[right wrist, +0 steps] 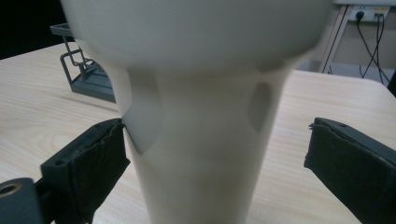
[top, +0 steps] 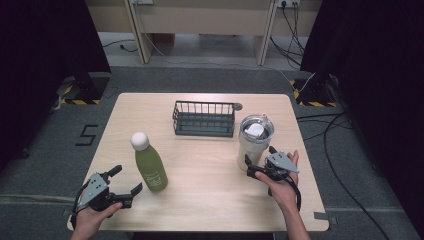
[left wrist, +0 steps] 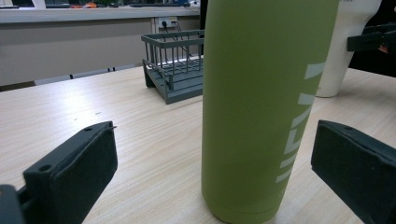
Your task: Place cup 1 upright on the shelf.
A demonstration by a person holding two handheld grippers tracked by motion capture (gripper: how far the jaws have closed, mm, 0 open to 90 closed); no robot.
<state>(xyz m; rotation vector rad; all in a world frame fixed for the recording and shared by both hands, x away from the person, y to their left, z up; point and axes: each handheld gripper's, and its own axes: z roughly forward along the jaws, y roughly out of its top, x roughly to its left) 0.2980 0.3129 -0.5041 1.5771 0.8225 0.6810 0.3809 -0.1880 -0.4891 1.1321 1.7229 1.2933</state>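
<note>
While my right gripper (top: 259,161) stands at the tumbler (top: 254,140), its jaws are spread with the tapered base between them. In the right gripper view the left pad looks to be at the wall, or a hair off it, and the right pad stands clear, so I count it as released, not gripping. My left gripper (top: 126,181) is also spread wide, with the bottle (top: 149,162) just ahead of it and neither pad touching.

The tumbler sits upright on the bench (top: 200,210) at the right, near the front corner of the rack (top: 204,119). I judge it stiff, smooth and rather slippery, top-heavy too, since the body flares wide above a narrow foot. The moulded dents in the lower wall look like the best place to pinch. The taper could let it slide down through the pads, so I would grip firmly and keep it plumb. The bottle stands left of centre. It looks like rigid coated metal, possibly heavy if full, and the straight body should take a mid-height grip.

The high view shows the tumbler's clear lid and both vessels' places relative to the rack. The right gripper view shows the dents and the pad gaps. The left gripper view shows the pale lettering on the bottle (left wrist: 264,107) and its foot on the bench.
</note>
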